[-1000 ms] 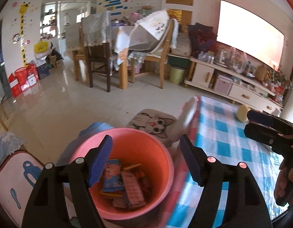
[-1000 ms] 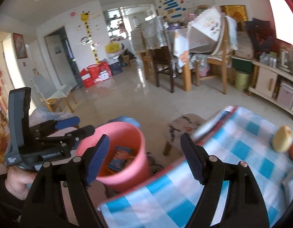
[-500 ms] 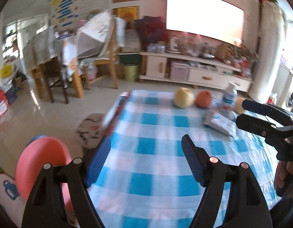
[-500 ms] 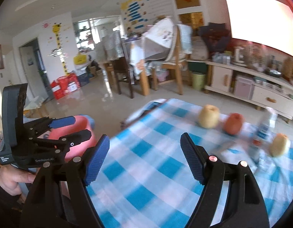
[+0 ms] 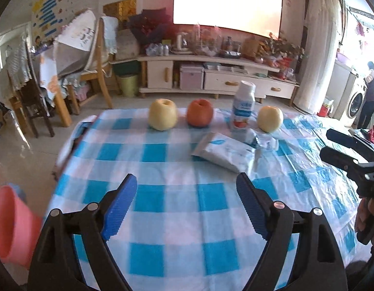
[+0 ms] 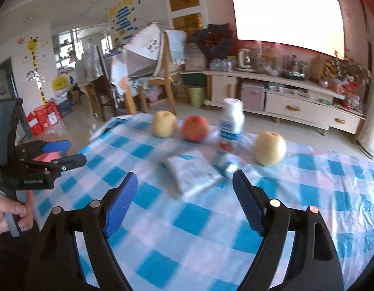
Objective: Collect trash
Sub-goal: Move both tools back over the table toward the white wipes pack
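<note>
Evidently both tools are between pickups: the left gripper point(image 5: 184, 206) and the right gripper point(image 6: 184, 198) each hang above the checked worktop point(image 5: 162, 169) with jaws spread wide and nothing between them, which suits an approach rather than a carry. Ahead of them, near the far edge, lie the likely trash: a flat white packet point(image 5: 223, 154) and, just beside it, a small crumpled wrapper point(image 5: 265, 141) touching the foot of an upright white bottle point(image 5: 242, 109). Whether the bottle is trash I cannot tell. 3 pieces of fruit stand in the same row, a yellow apple point(image 5: 162, 117), a red apple point(image 5: 200, 115) and another yellow one point(image 5: 270, 118); I judge they are to stay. The pink bucket point(image 5: 12, 223) sits off the worktop's left edge, low, within the left gripper's reach, so dropping there is short work. The packet lies flat, so a jaw would probably need to slip under an edge.
</note>
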A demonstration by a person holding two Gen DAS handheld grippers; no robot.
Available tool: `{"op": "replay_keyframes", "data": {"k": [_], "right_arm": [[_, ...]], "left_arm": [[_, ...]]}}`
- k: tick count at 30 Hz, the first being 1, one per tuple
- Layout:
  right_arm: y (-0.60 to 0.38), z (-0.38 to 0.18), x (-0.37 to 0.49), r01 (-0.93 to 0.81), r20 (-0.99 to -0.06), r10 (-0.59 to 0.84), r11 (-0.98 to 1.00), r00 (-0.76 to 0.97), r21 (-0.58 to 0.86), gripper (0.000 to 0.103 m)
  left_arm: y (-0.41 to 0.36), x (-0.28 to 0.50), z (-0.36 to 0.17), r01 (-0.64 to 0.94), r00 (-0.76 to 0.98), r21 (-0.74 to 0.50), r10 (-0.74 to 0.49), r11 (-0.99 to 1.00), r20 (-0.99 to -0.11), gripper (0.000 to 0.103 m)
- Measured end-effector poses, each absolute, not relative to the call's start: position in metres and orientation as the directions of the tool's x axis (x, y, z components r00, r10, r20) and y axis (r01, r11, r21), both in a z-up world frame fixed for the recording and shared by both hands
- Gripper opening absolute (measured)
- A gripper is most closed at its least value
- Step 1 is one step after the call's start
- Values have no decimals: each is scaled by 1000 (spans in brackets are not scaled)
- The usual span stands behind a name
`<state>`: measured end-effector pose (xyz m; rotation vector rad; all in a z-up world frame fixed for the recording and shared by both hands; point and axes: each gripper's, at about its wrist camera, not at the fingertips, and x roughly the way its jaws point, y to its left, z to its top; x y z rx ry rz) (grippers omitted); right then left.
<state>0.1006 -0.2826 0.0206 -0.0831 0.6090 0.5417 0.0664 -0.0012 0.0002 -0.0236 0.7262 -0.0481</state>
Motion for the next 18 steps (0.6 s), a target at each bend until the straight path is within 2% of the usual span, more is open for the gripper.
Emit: {"op": "replay_keyframes", "data": {"k": [8, 18], "right_arm": [[-312, -17, 122, -489, -596, 431, 869, 678, 71, 82], [-319, -34, 135, -495, -632, 397, 869, 666, 25, 82]], "left_arm": [[-47, 138, -61, 29, 663, -70, -71, 997, -745, 84], [-100, 201, -90, 67, 625, -17, -55, 998, -779, 84]]}}
